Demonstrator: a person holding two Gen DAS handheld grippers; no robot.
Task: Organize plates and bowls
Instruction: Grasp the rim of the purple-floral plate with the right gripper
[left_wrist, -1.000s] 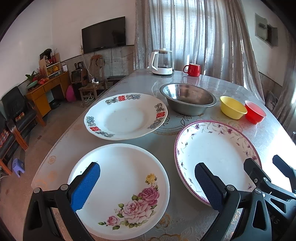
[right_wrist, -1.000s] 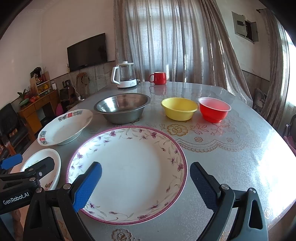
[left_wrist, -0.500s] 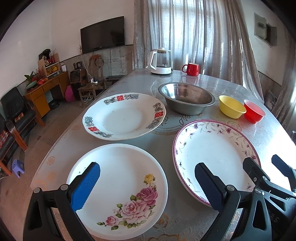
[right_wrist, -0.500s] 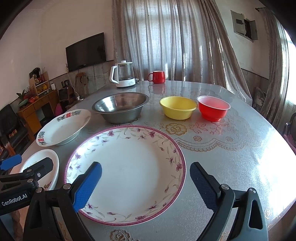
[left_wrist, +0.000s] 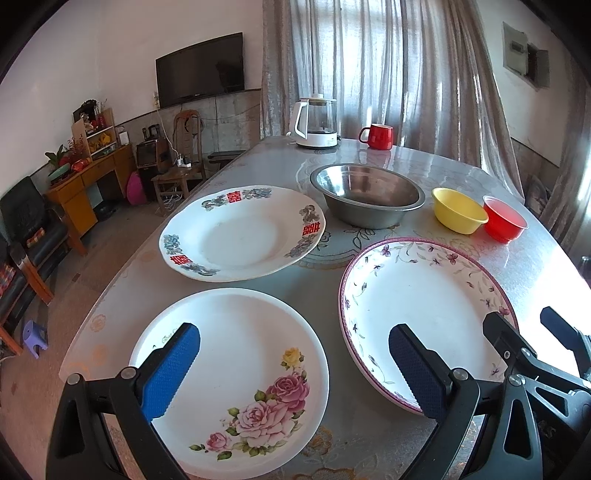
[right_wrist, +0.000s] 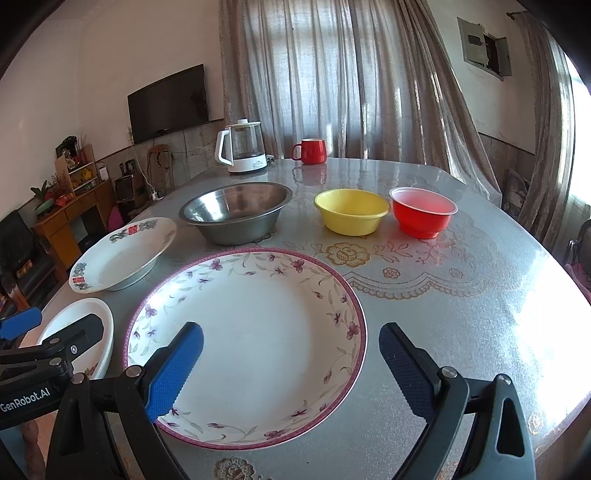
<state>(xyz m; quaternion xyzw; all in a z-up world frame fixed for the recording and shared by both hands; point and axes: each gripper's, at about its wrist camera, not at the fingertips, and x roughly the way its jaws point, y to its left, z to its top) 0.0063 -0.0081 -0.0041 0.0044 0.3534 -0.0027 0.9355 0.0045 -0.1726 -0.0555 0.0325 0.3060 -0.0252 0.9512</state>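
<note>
Hovering low over a glossy table (right_wrist: 480, 295), both claws are spread wide and grip nothing. The left claw (left_wrist: 291, 369) hangs above the rose plate (left_wrist: 236, 369) at 6 o'clock in its view; the right claw (right_wrist: 291, 365) straddles the purple-rimmed plate (right_wrist: 251, 325). A red-lettered plate (left_wrist: 240, 232) lies at 11 o'clock, with steel bowl (right_wrist: 236, 212), yellow bowl (right_wrist: 351, 210) and red bowl (right_wrist: 423, 212) ranged across 12 to 1 o'clock.
</note>
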